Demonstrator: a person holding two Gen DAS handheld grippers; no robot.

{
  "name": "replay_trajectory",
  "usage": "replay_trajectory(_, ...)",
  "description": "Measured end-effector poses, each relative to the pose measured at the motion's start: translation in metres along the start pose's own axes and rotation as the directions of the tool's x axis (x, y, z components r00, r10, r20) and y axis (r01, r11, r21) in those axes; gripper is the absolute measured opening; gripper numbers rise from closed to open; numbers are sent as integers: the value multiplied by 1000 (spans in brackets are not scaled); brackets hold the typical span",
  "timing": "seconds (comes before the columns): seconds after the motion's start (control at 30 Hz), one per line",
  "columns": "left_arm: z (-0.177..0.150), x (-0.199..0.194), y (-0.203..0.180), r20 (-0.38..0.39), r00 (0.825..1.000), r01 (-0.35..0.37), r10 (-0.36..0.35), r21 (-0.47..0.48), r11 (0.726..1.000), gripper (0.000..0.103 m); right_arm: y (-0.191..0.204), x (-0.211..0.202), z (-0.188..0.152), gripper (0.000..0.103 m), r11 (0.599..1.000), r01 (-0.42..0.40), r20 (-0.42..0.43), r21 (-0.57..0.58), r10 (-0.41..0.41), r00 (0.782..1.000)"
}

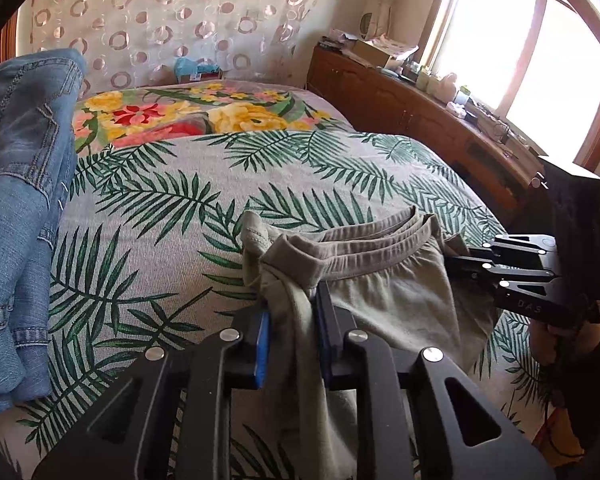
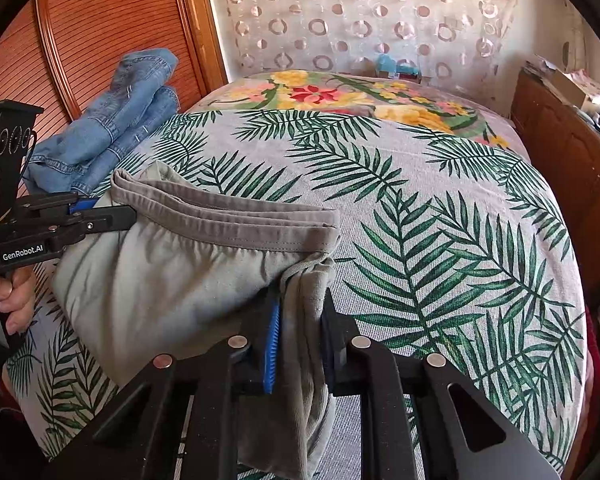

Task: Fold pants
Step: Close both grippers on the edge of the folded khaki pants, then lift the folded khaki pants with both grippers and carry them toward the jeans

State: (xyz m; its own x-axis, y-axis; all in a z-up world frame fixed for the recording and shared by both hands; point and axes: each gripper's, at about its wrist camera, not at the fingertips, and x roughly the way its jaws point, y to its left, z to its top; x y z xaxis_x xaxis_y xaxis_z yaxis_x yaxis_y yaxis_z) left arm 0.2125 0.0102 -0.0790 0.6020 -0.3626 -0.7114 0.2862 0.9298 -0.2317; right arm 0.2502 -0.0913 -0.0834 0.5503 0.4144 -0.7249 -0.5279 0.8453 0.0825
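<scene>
Both grippers, left gripper (image 1: 290, 312) and right gripper (image 2: 300, 320), clamp grey pants (image 2: 188, 264) (2 waistband corners).

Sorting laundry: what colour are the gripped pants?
Grey-green pants, clearest in the right wrist view.

Grey pants (image 2: 172, 276), blue jeans (image 1: 16, 184), green palm-leaf bedspread (image 2: 440, 220).
</scene>
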Motion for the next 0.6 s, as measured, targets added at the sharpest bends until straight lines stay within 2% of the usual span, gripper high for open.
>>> replay_trajectory(0.33,4,-26,-10,70,997,14,-15,7,1000,19,0,-13,-3,11,1000,-10,45,24,8,999)
replay_trajectory(0.6,17,-67,-17,179,984,-10,5,26,1000,19,8,-47,7,11,1000,1,149,0,-1,989)
